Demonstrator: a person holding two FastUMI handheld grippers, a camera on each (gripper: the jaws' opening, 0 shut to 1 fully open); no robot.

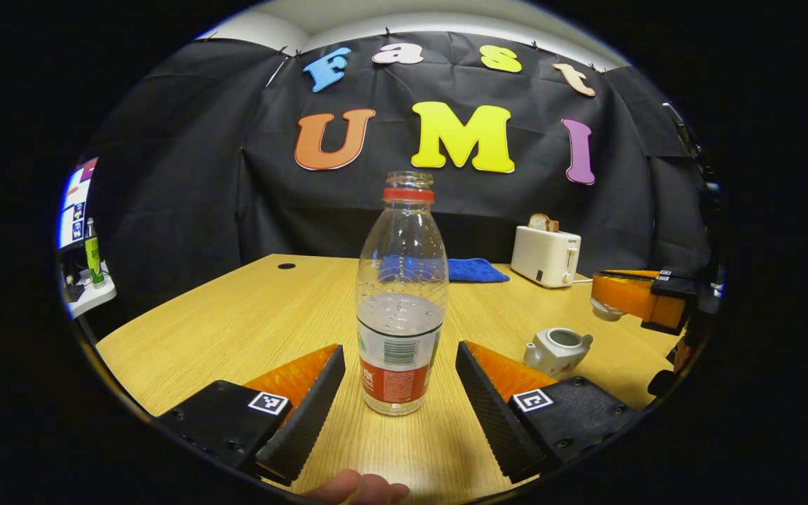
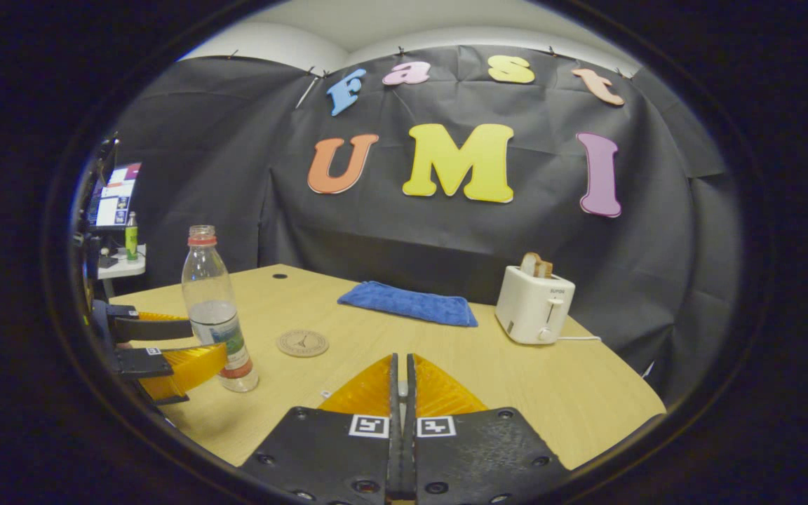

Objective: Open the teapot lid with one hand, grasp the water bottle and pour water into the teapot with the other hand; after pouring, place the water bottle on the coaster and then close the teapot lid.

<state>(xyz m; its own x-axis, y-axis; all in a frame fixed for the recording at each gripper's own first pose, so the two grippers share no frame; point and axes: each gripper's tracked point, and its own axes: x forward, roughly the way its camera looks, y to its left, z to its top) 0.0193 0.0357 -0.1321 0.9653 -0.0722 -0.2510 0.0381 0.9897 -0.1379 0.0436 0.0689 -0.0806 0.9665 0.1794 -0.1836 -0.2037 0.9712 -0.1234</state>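
Between parted left tongs [image 1: 400, 393]: uncapped clear water bottle [image 1: 401, 294], part-filled. Right tongs [image 2: 401, 382] clamped on teapot lid [image 2: 402, 388].

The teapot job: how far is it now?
Done: the teapot stands open, its lid held up by the right gripper. In hand: the left gripper is open around the bottle, not gripping. Left: pouring, putting the bottle on the coaster, closing the lid.
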